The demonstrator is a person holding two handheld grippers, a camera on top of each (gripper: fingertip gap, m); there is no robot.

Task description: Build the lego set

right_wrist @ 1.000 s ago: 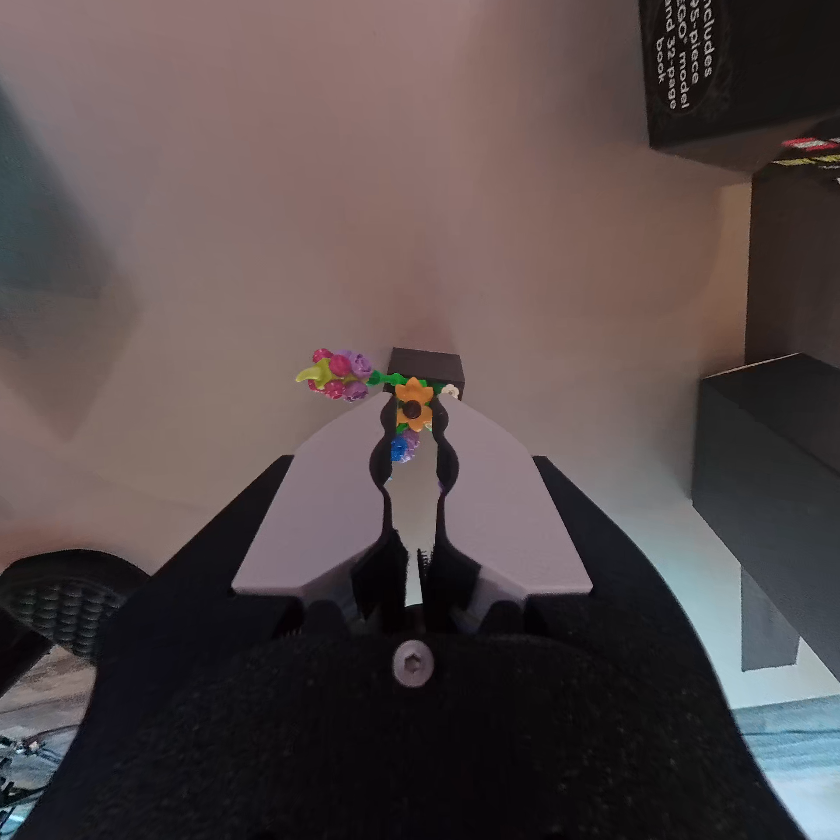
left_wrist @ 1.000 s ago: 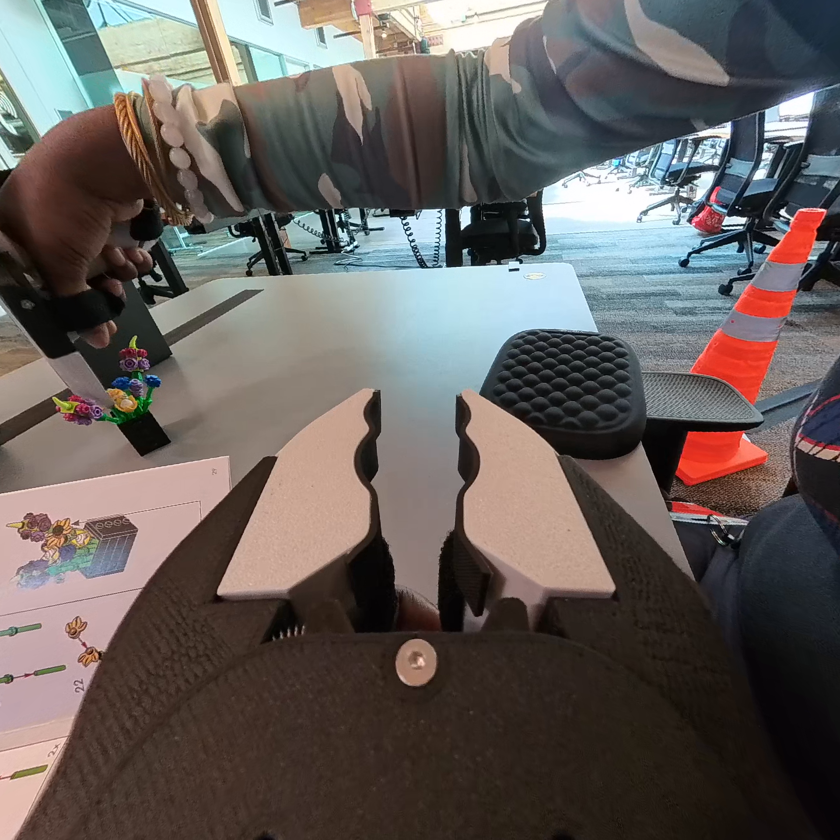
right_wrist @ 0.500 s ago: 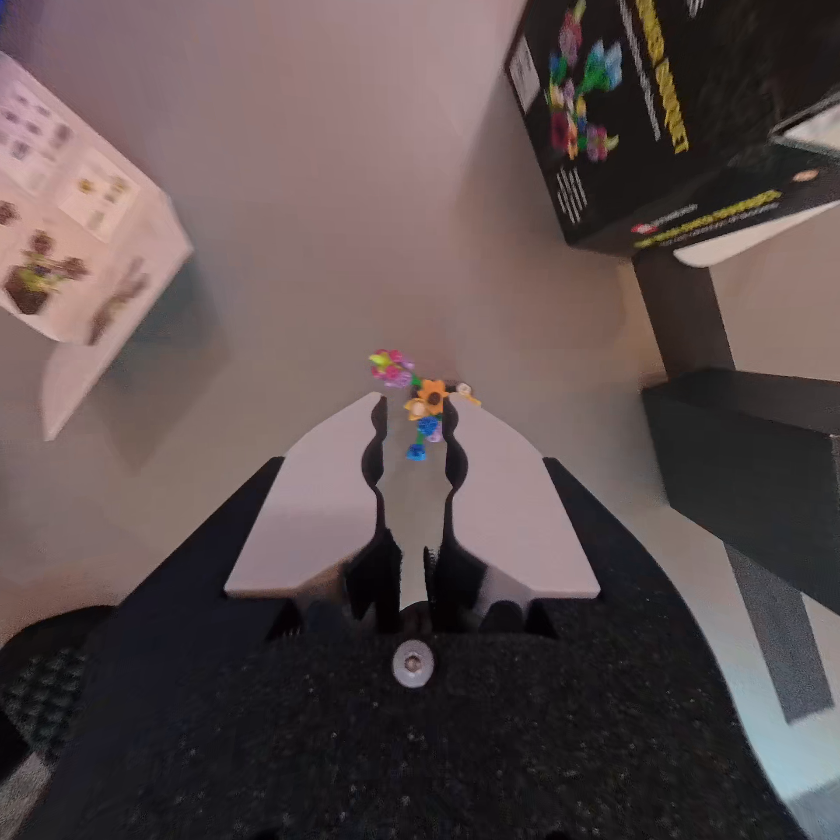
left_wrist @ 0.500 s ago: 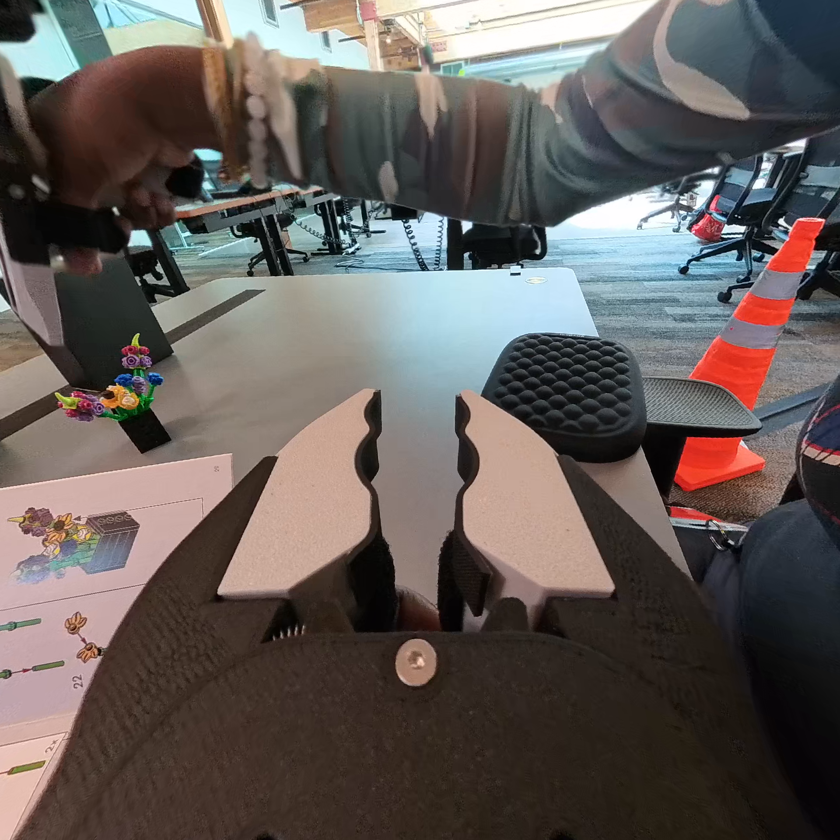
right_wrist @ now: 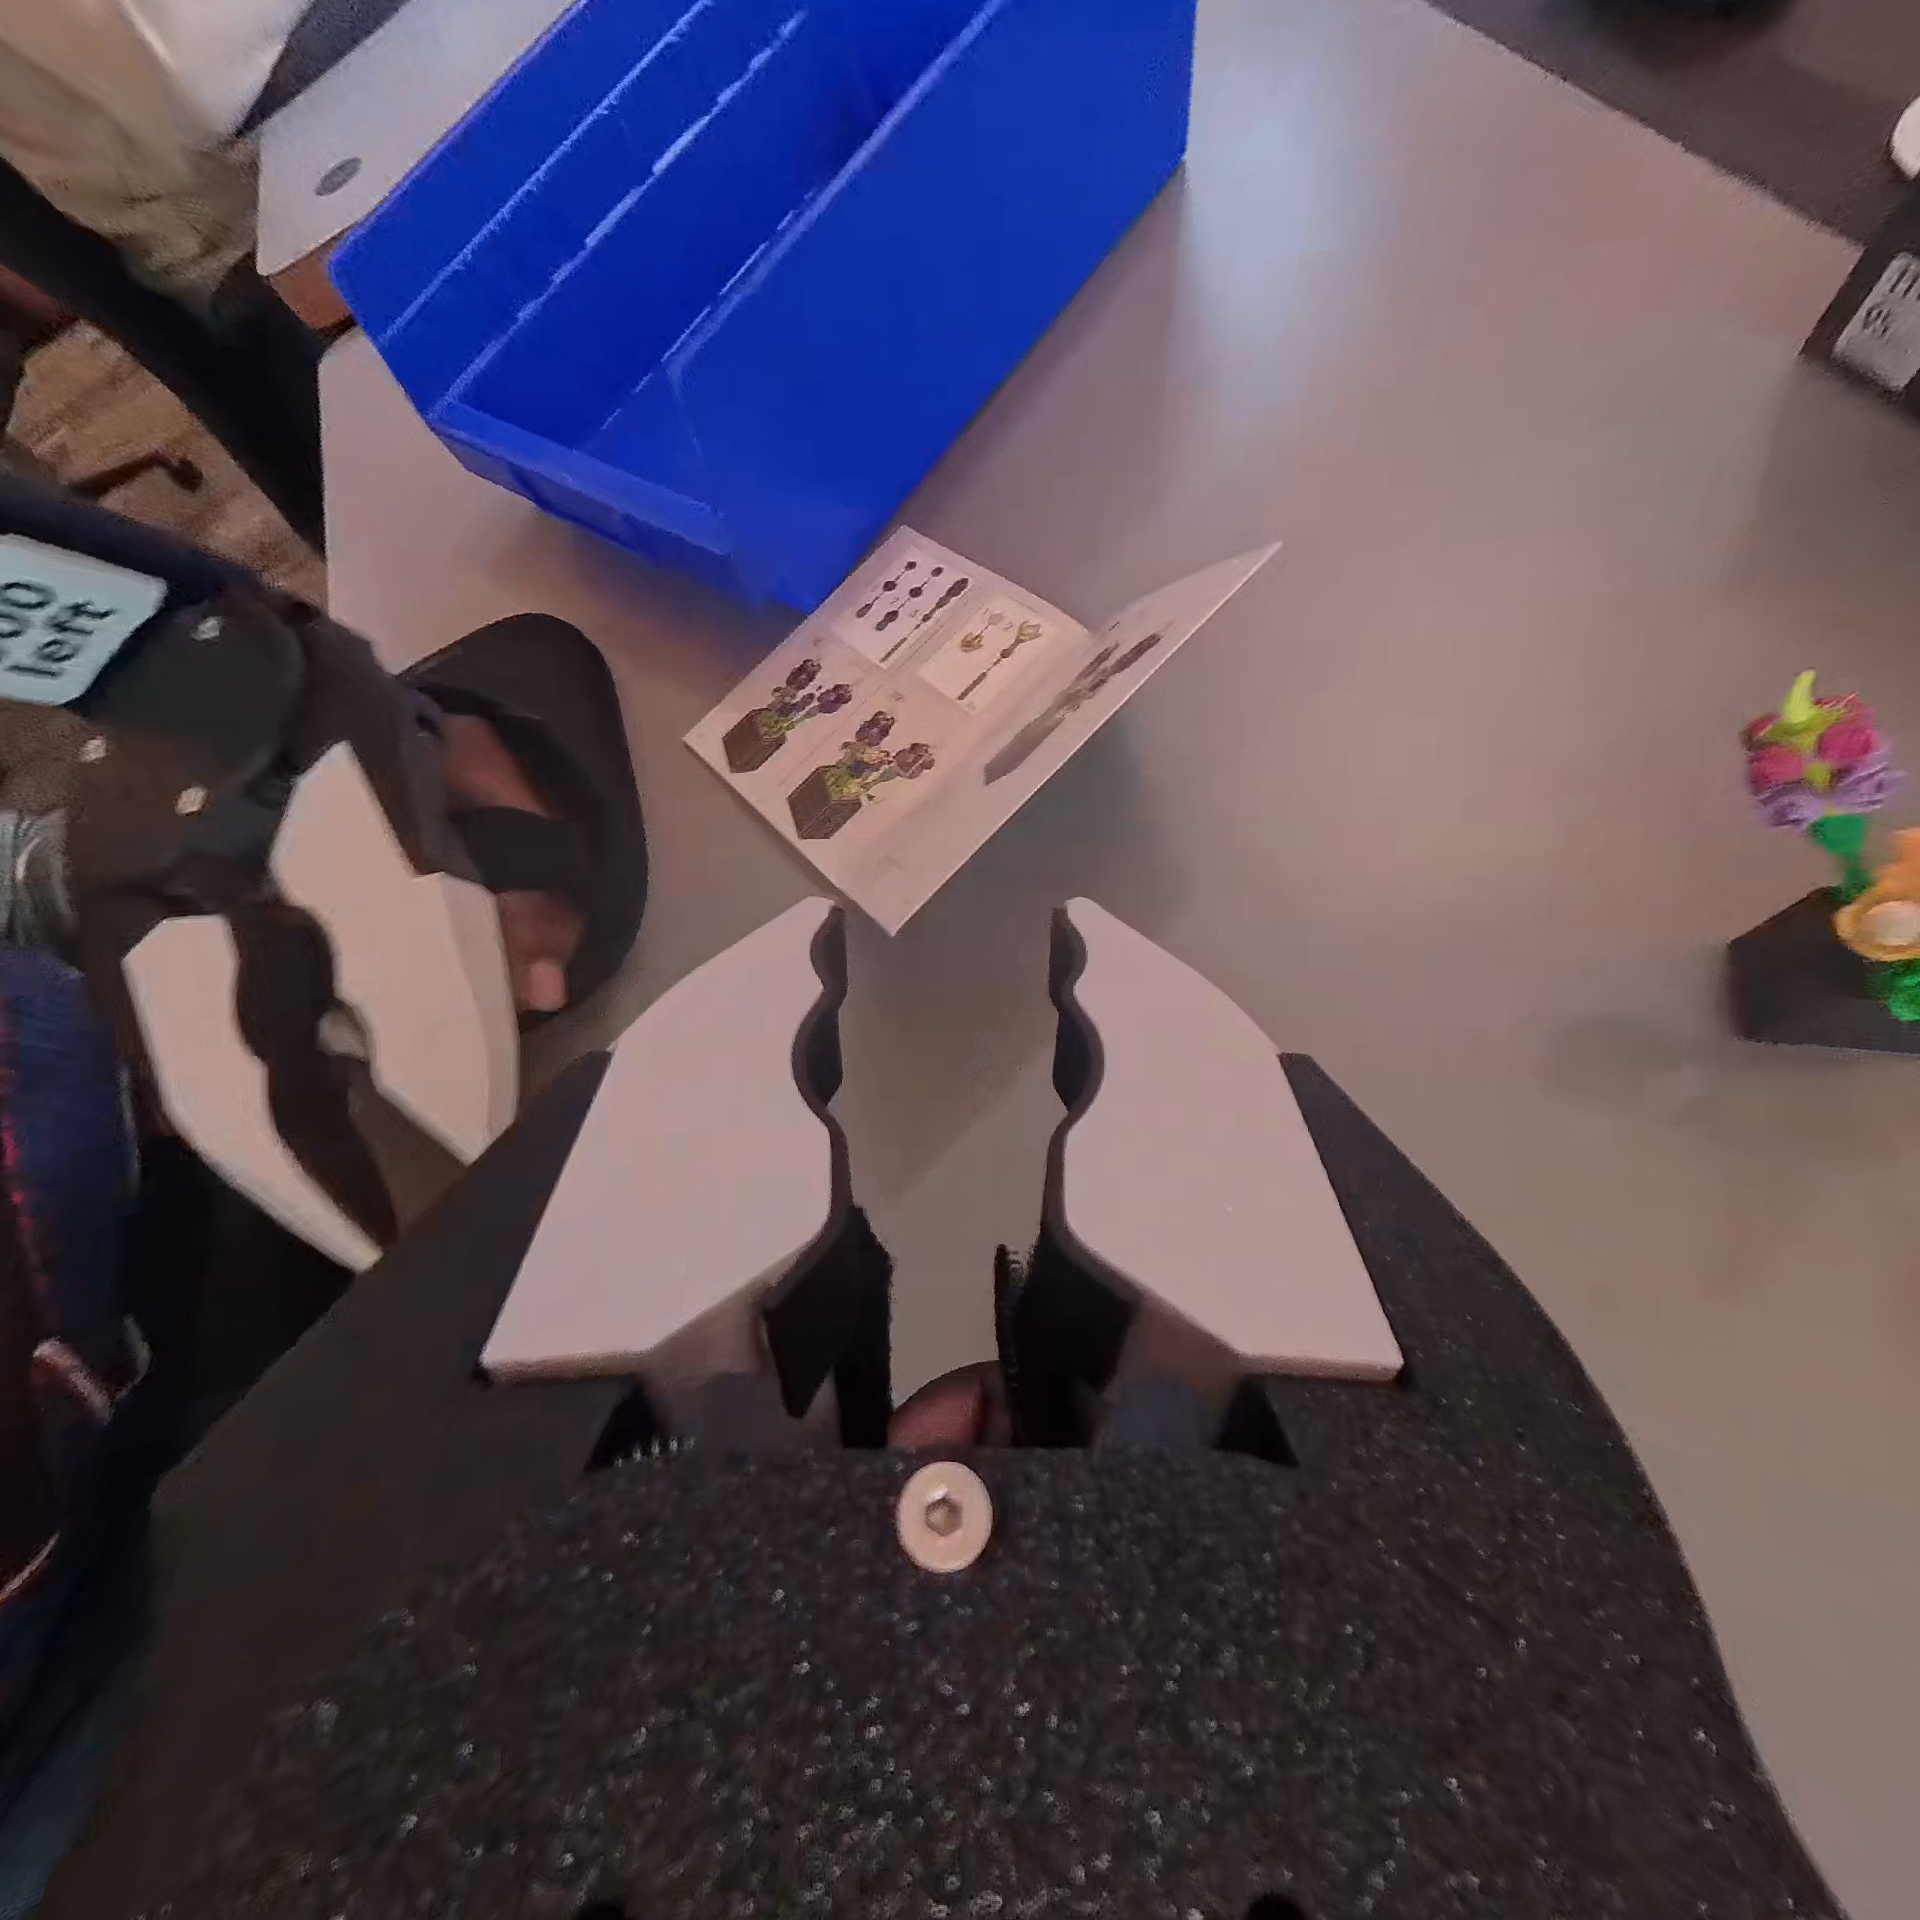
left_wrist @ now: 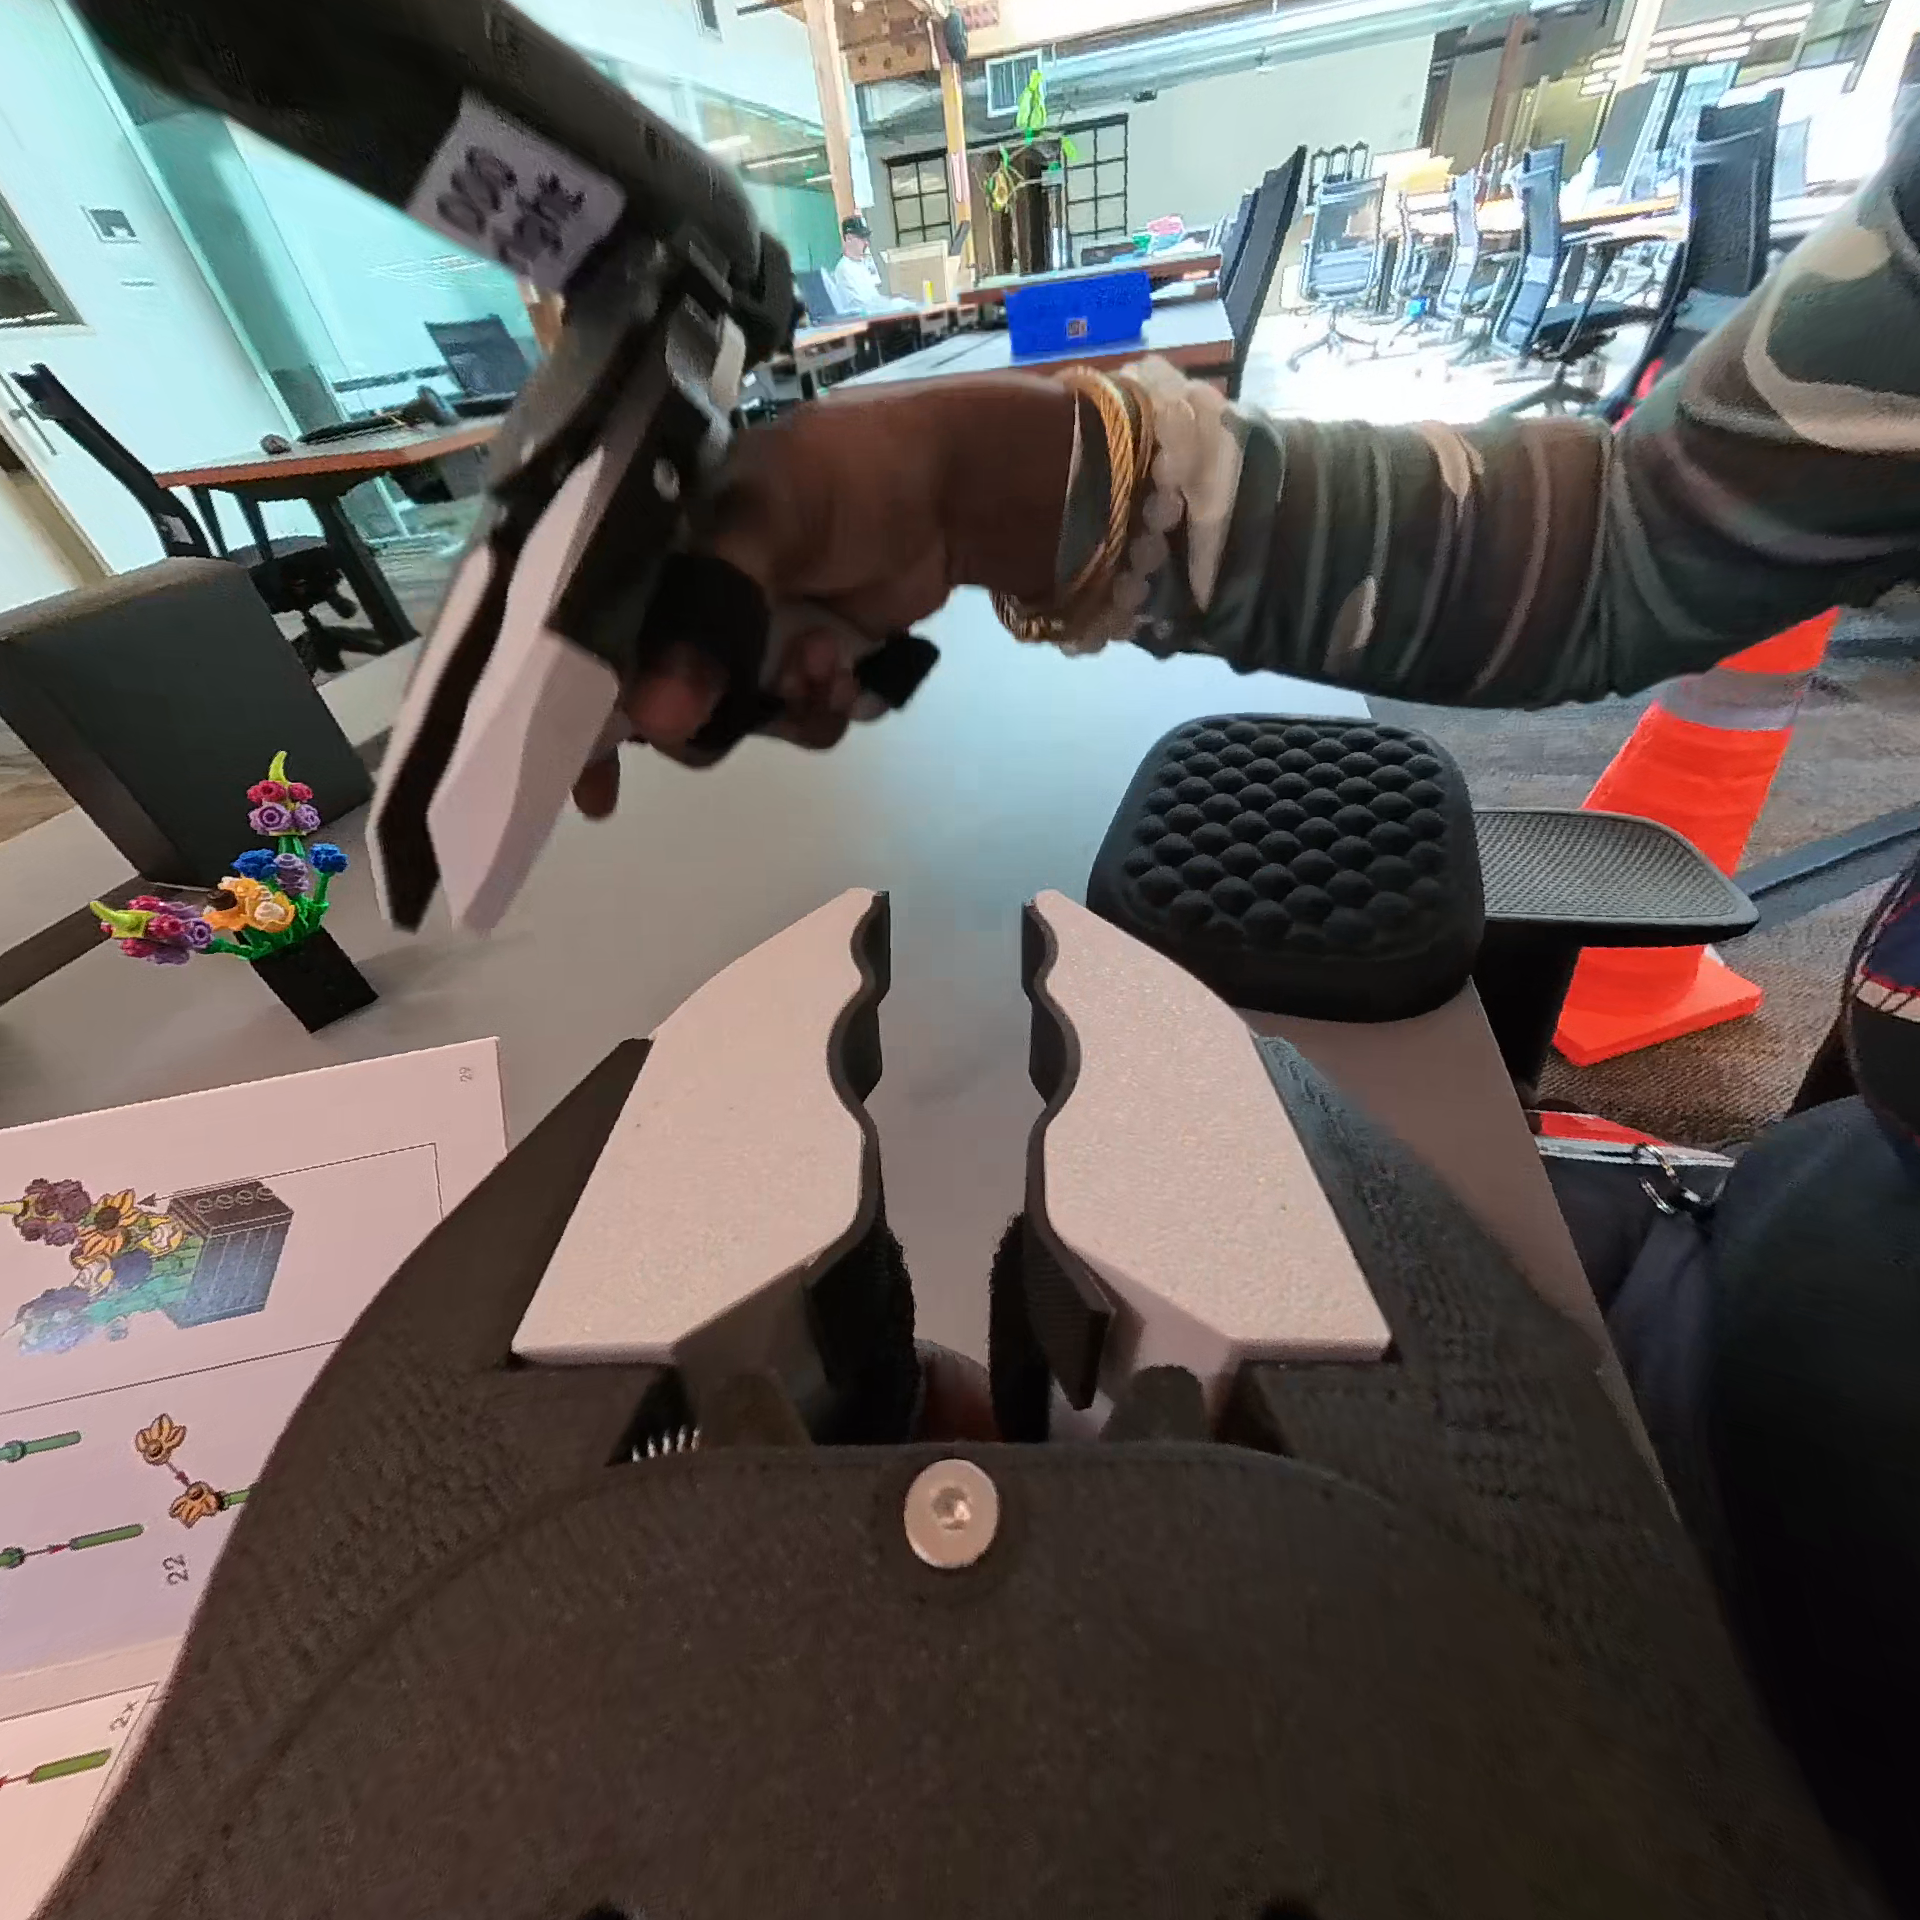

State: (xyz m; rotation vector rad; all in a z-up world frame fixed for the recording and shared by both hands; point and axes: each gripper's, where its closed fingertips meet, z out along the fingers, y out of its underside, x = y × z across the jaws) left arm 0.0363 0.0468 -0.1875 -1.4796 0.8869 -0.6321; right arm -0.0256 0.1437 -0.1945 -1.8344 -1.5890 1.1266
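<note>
On black base [left_wrist: 312,977], colourful lego bouquet [left_wrist: 234,894] upright.

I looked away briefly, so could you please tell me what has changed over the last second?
The right gripper let go of the colourful lego flower bouquet in its black brick pot, opened and lifted away. The bouquet, the open left gripper and the paper instruction booklet stayed put.

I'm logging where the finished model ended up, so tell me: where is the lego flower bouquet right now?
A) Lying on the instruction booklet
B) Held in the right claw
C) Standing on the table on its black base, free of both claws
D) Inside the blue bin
C: the lego flower bouquet stands upright on the table, while the right claw and left claw are both open and empty.
</note>
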